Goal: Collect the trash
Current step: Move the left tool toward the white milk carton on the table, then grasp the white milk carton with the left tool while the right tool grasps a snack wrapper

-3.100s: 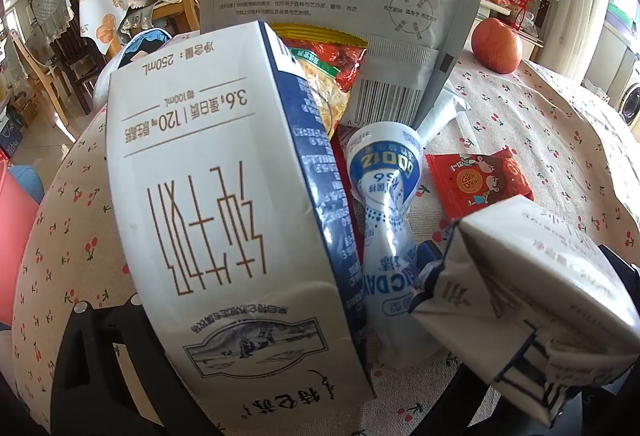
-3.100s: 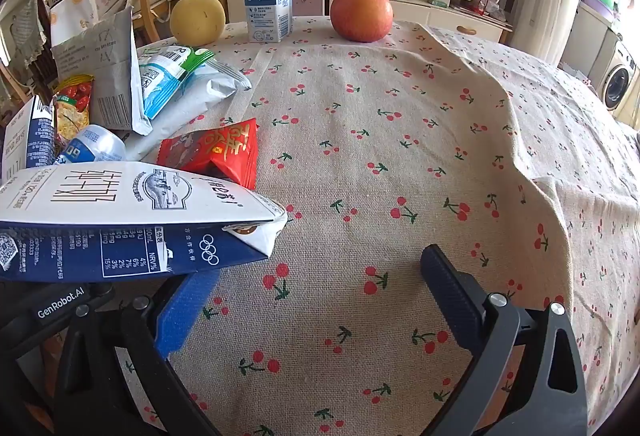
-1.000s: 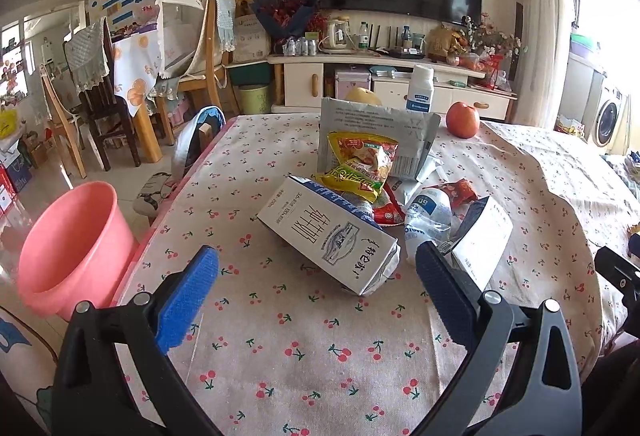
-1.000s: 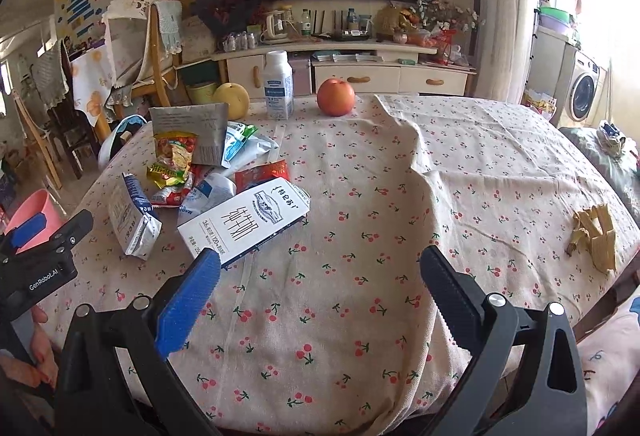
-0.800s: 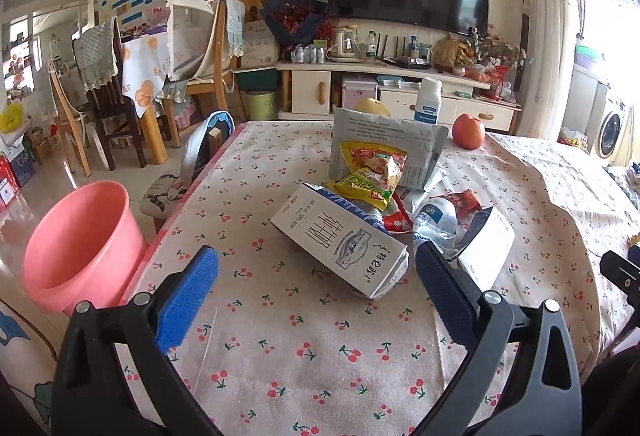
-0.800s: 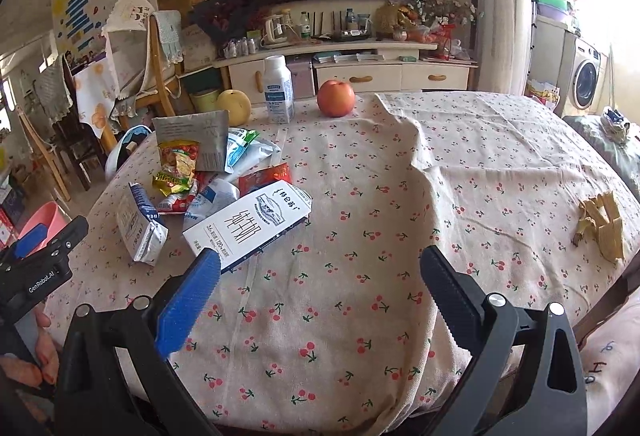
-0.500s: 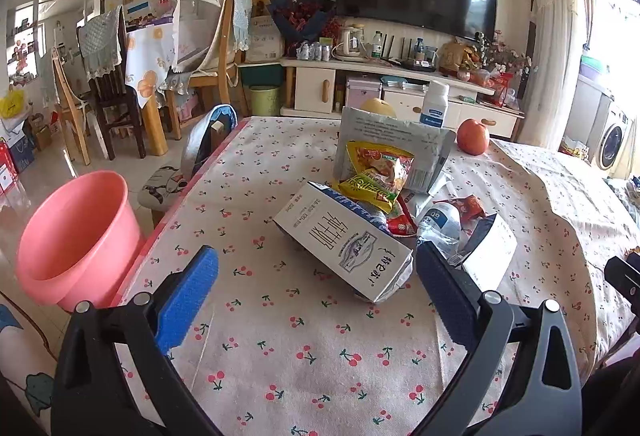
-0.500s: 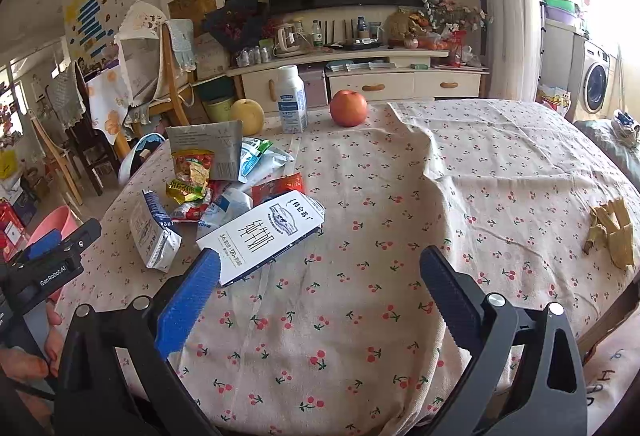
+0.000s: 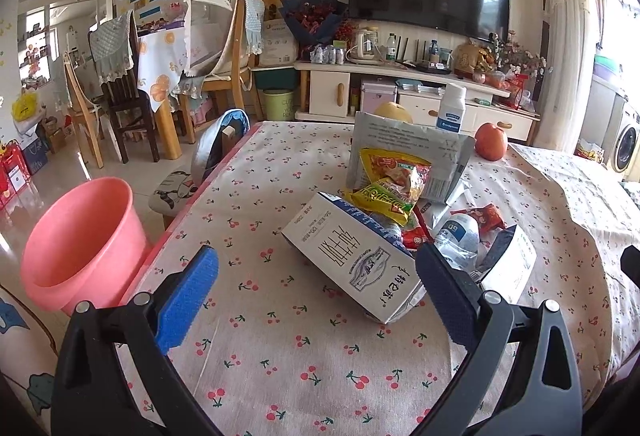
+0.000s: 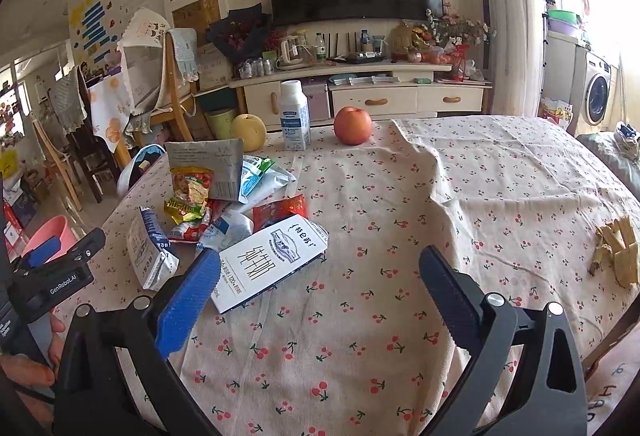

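A heap of trash lies on the cherry-print tablecloth (image 9: 280,336): a white milk carton (image 9: 352,256) on its side, a second milk carton (image 10: 268,262), a yellow snack bag (image 9: 390,186), a grey paper bag (image 9: 408,152), a crushed clear bottle (image 9: 460,236) and a red wrapper (image 10: 280,210). My left gripper (image 9: 316,296) is open and empty, held back near the table's front edge, short of the first carton. My right gripper (image 10: 316,292) is open and empty above the cloth, near the second carton. A pink bin (image 9: 80,244) stands on the floor left of the table.
An apple (image 10: 353,125), a pear (image 10: 248,132) and a white bottle (image 10: 294,120) stand at the table's far edge. Yellowish scraps (image 10: 616,252) lie at the right edge. Chairs (image 9: 120,100) and a TV cabinet (image 9: 400,96) stand behind.
Both grippers let go of the milk cartons, which now lie on the cloth, then drew back and rose. In the last second the view shifted only slightly.
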A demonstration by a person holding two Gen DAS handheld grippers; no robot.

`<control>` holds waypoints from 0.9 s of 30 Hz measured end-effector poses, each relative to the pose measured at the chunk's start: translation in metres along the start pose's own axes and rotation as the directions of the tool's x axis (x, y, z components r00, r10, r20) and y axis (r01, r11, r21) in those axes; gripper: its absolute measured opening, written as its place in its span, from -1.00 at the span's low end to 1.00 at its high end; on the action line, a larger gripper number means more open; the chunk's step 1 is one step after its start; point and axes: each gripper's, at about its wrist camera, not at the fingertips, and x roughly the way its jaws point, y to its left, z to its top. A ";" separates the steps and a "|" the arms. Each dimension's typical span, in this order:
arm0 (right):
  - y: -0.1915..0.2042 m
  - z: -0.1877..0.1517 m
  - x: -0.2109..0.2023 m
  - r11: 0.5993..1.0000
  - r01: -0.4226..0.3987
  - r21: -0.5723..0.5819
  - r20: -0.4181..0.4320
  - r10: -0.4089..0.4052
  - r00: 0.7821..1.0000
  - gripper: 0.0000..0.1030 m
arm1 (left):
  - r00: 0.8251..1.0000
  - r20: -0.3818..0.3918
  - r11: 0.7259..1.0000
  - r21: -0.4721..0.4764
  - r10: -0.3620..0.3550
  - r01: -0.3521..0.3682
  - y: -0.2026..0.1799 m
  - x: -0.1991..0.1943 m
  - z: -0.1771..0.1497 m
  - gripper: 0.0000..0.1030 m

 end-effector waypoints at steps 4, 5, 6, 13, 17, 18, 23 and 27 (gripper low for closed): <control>-0.002 0.004 0.005 1.000 -0.003 0.004 -0.001 0.003 1.000 0.90 | 1.000 -0.001 1.000 0.010 0.008 -0.008 -0.002 0.005 0.001 0.93; -0.002 0.004 0.005 1.000 -0.004 0.003 -0.001 0.004 1.000 0.90 | 1.000 -0.002 1.000 0.010 0.007 -0.007 -0.002 0.006 0.002 0.93; -0.002 0.005 0.007 1.000 -0.004 0.003 -0.002 0.004 1.000 0.90 | 1.000 -0.004 1.000 0.009 0.007 -0.007 -0.003 0.008 0.002 0.93; 0.002 0.011 0.020 1.000 -0.017 -0.009 -0.019 0.017 1.000 0.65 | 1.000 -0.015 1.000 -0.002 0.006 -0.006 -0.001 0.015 0.004 0.93; 0.007 0.010 0.030 0.999 -0.028 -0.018 -0.043 0.027 0.999 0.58 | 1.000 -0.027 1.000 -0.009 0.007 -0.007 0.000 0.020 0.006 0.93; 0.008 0.010 0.031 0.999 -0.029 -0.019 -0.039 0.028 0.999 0.58 | 1.000 -0.030 1.000 -0.012 0.004 -0.004 0.001 0.021 0.006 0.93; 0.011 0.011 0.035 0.999 -0.015 -0.029 -0.023 0.015 1.000 0.60 | 0.997 -0.072 0.998 -0.059 -0.031 0.027 0.008 0.027 0.006 0.93; 0.007 0.012 0.043 1.000 -0.014 -0.001 -0.042 0.014 0.999 0.80 | 0.989 -0.119 0.984 -0.165 -0.086 0.065 0.021 0.036 0.005 0.93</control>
